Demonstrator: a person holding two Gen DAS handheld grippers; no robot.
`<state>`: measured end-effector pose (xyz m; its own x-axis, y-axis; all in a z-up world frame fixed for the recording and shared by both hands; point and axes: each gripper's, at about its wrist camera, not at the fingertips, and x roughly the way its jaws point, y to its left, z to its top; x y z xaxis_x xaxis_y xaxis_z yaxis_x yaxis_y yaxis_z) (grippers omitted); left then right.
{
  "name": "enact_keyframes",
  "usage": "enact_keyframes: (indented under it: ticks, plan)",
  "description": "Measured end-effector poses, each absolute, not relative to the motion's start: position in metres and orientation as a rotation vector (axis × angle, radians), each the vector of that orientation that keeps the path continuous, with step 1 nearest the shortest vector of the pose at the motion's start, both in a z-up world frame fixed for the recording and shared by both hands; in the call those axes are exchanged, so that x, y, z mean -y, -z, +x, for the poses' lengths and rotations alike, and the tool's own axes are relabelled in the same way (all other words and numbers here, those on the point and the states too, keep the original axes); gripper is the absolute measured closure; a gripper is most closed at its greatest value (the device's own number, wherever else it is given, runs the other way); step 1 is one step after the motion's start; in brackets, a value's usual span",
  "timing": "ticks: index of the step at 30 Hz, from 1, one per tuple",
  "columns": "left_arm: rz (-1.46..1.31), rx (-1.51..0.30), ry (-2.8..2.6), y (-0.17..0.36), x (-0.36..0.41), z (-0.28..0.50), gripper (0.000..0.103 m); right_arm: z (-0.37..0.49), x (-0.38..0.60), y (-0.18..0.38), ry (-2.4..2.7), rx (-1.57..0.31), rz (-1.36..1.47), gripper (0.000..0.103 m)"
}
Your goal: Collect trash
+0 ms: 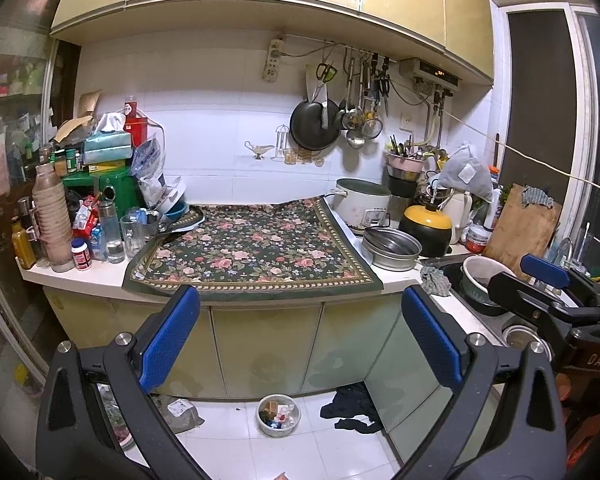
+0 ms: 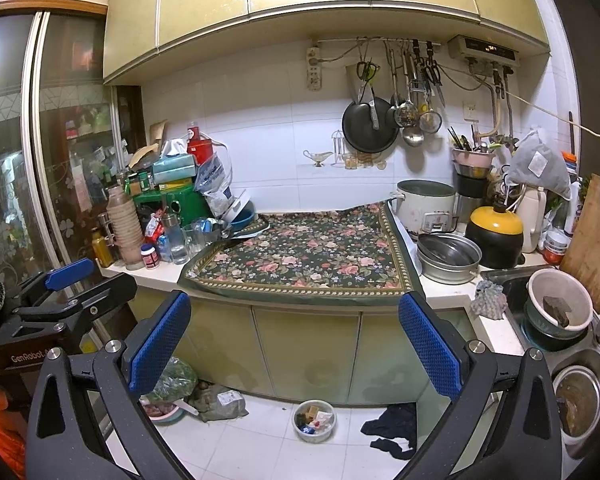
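Observation:
A small round bin holding scraps of trash stands on the white floor tiles below the counter; it also shows in the right wrist view. A dark cloth lies crumpled on the floor to its right, seen too in the right wrist view. A greyish bag lies on the floor to the bin's left. My left gripper is open and empty, held well above the floor in front of the cabinets. My right gripper is open and empty at a similar height.
A floral cloth covers the counter's middle. Bottles, jars and boxes crowd its left end. Pots and a rice cooker stand at the right, beside a sink full of bowls. A leafy bag sits on the floor at the left.

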<state>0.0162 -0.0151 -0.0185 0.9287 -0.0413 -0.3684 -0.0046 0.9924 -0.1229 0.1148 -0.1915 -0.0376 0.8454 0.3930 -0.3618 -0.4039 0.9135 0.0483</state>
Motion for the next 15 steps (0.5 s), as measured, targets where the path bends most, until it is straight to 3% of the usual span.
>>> enact_keyframes:
  ticks: [15]
  plan:
    - [-0.145, -0.441, -0.002, 0.032, 0.006, 0.051, 0.001, 0.151, 0.184, 0.045, -0.431, -0.431, -0.009, 0.000]
